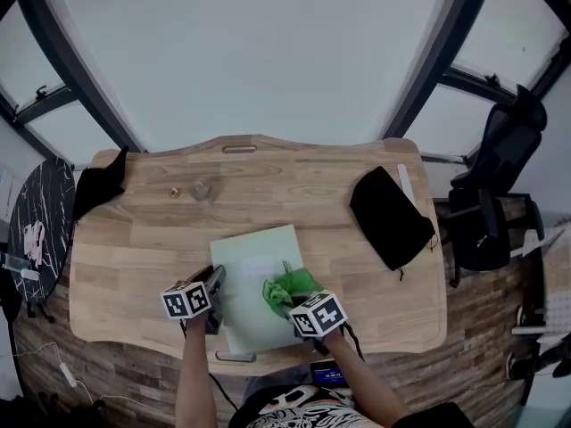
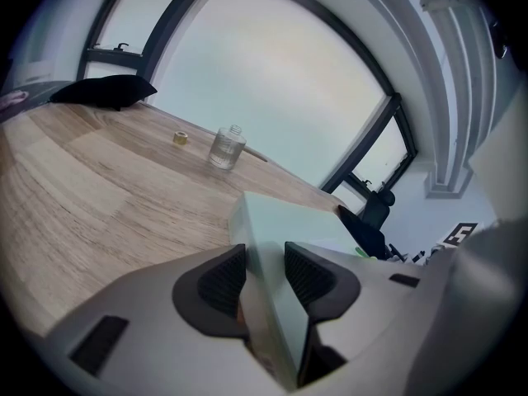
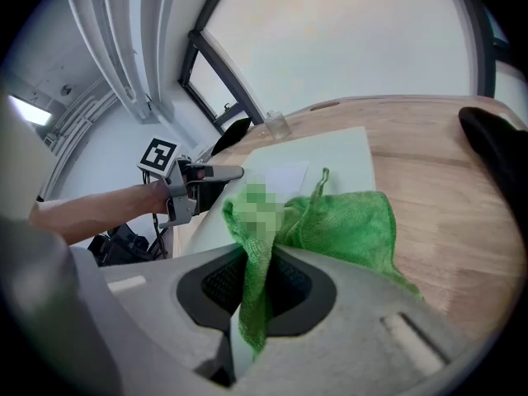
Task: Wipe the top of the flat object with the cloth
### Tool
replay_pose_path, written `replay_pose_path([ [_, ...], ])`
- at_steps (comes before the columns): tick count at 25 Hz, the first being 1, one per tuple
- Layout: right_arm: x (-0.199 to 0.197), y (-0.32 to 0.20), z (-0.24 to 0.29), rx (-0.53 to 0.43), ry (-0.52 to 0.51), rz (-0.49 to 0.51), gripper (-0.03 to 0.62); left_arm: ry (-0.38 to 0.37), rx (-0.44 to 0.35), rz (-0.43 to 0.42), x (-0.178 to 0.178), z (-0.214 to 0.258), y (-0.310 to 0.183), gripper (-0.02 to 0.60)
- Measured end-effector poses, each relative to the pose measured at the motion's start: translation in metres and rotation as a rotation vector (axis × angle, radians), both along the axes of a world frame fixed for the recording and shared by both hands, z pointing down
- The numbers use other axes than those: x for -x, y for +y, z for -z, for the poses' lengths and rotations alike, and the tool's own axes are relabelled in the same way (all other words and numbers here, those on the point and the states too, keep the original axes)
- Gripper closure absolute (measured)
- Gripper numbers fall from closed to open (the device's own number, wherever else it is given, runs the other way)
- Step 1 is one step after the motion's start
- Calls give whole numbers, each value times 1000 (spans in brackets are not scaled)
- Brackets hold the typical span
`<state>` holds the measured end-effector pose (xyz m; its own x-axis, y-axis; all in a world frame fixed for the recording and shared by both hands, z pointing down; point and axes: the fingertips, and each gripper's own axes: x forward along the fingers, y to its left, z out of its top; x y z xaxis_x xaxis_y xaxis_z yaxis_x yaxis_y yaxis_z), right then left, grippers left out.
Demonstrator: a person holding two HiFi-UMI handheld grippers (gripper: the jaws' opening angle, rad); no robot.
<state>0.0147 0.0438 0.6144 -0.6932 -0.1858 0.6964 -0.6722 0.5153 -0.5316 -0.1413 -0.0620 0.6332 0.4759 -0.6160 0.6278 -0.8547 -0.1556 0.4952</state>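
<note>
Left claw (image 2: 266,272) clamps the flat board (image 2: 276,221); right claw (image 3: 257,283) pinches the cloth (image 3: 346,221) on it; glass bottle (image 2: 226,148) uncapped.

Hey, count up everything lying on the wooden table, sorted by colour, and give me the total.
Green: 2, the pale green board and the green cloth
Black: 2, the black pouch and the black fabric bundle
Clear: 1, the small glass bottle
Gold: 1, the small cap
Total: 6
</note>
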Motion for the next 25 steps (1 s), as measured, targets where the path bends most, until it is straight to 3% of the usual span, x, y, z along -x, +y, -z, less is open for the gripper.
replay_pose_path([
  [11, 0, -20, 2, 9, -5, -15, 556, 19, -23, 63, 0, 2, 3, 431],
  [25, -1, -47, 1, 16, -11, -41, 556, 32, -30, 52, -2, 3, 4, 431],
])
